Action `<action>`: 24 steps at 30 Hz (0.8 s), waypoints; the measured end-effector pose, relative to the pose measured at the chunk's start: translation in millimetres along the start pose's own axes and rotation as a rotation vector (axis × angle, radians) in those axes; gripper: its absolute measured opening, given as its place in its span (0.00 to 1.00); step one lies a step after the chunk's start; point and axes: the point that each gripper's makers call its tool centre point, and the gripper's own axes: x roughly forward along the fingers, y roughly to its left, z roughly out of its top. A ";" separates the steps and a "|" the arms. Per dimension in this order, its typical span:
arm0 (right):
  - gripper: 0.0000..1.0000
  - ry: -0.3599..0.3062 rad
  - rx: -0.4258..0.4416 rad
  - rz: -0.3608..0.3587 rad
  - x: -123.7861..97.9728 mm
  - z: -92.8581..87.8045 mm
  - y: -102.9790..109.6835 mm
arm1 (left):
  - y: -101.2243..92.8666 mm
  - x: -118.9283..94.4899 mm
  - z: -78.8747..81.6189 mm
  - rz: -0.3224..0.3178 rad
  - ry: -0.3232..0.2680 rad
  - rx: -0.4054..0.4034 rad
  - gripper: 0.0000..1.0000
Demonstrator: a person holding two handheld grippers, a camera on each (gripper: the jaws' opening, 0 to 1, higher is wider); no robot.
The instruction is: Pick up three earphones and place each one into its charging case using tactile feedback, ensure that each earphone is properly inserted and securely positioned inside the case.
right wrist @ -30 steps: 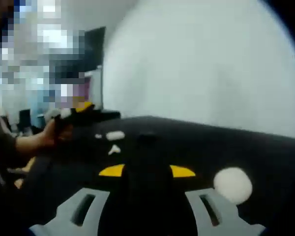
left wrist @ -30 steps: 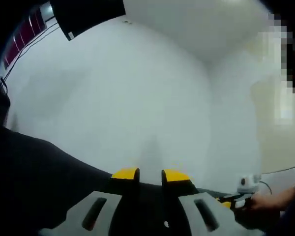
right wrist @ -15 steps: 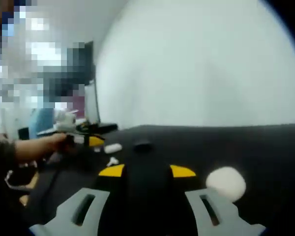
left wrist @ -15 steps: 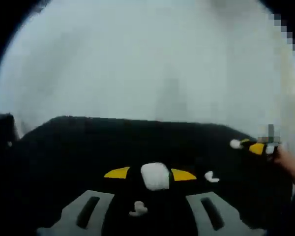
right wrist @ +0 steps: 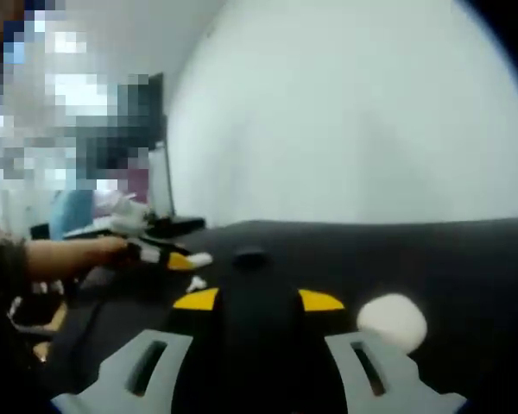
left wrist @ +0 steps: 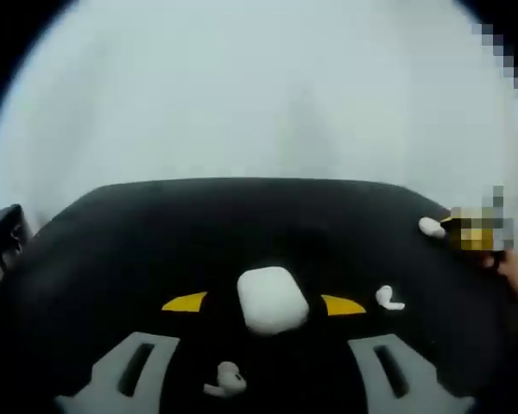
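Observation:
A black mat (left wrist: pixel 155 233) covers the table. A white charging case (left wrist: pixel 272 299) lies on it, level with the yellow tips of my left gripper (left wrist: pixel 264 304), which stands open around it without touching. One white earphone (left wrist: pixel 224 379) lies lower down between those jaws, and another earphone (left wrist: pixel 388 299) sits just outside the right jaw. At the far right the right gripper (left wrist: pixel 470 233) hovers by a small white piece (left wrist: pixel 432 227). In the right gripper view my right gripper (right wrist: pixel 257 300) is open with nothing in it. A white case (right wrist: pixel 391 321) lies to its right and an earphone (right wrist: pixel 197 283) ahead left.
A small dark round object (right wrist: pixel 249 256) rests on the mat (right wrist: pixel 432 259) ahead of the right gripper. A hand (right wrist: pixel 69 257) holds the left gripper (right wrist: pixel 168 257) near a white piece (right wrist: pixel 200 258). Pale walls rise behind, with dark equipment at the far left.
The left view has tipped down from the wall onto the mat. The left jaws have spread wider and the white case now sits between their tips. The right view has barely shifted.

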 end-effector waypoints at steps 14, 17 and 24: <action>0.35 0.003 -0.011 0.003 -6.3 -0.7 2.3 | -10.1 5.5 -3.4 -0.042 0.023 0.041 0.31; 0.35 0.007 -0.013 0.001 -6.4 -1.3 1.7 | -18.8 0.3 0.8 -0.073 -0.007 0.022 0.31; 0.35 -0.001 -0.011 -0.001 -8.9 1.4 1.6 | -62.0 -18.4 29.7 -0.204 -0.107 0.034 0.30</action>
